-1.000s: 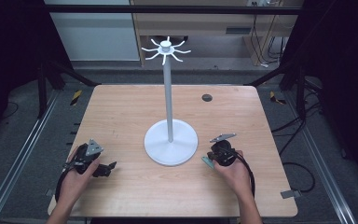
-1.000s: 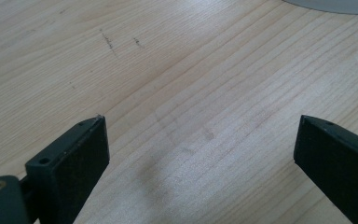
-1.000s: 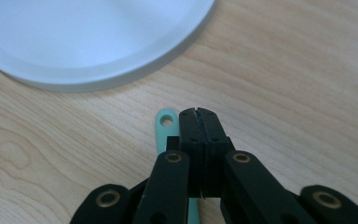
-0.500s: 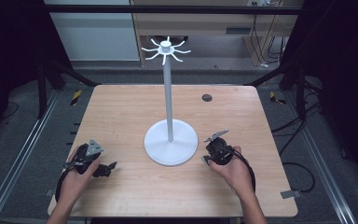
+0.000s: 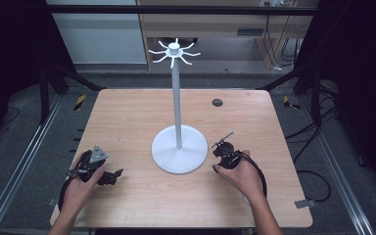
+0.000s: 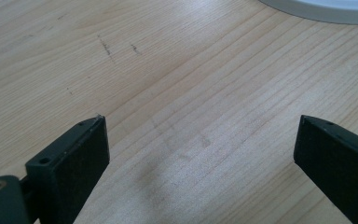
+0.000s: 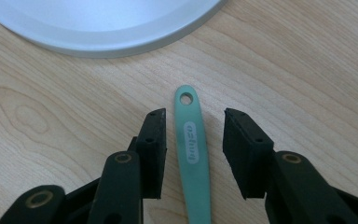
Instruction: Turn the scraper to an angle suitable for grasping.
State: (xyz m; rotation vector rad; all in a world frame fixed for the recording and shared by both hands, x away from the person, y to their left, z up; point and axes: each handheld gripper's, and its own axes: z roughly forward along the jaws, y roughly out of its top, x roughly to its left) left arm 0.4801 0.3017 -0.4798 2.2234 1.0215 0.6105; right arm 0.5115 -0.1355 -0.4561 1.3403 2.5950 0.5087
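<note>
right gripper (image 7: 193, 149) straddles a teal handle (image 7: 193, 154) lying flat on the desk (image 7: 307, 70) near the stand base (image 7: 98, 28), jaws parted, not yet pinching. handle looks light, stiff, slick; grip mid-shaft. left gripper (image 6: 200, 149) open, empty.

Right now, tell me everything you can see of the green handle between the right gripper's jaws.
The green handle is slim, mint green, plastic-looking, with a rounded tip pierced by a small hole and a pale oval label with lettering. It lies flat on the wooden table, tip pointing toward the white stand base without touching it. The right gripper straddles it, jaws open, neither visibly touching. Its lower end runs out of view.
</note>
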